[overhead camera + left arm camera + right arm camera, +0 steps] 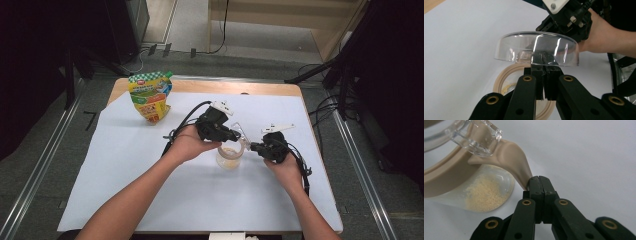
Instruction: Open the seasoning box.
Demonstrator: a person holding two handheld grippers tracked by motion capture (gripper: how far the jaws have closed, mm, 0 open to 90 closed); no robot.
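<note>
Left gripper (543, 75) jaws clamped on rim of clear glass lid (536, 48), lifted above jar (229, 157) mid-table. Right gripper (539, 185) view alone shows jaws pinching beige seal tab (517, 161), yellowish powder (486, 193) inside. Pouch (149, 96) far left, print unreadable.

The clear jar (229, 158), beige-rimmed and holding yellowish powder, stood mid-worktop (150, 200); its transparent lid (536, 48) was raised, tilted.

No readable text, even on the printed pouch (149, 96).
</note>
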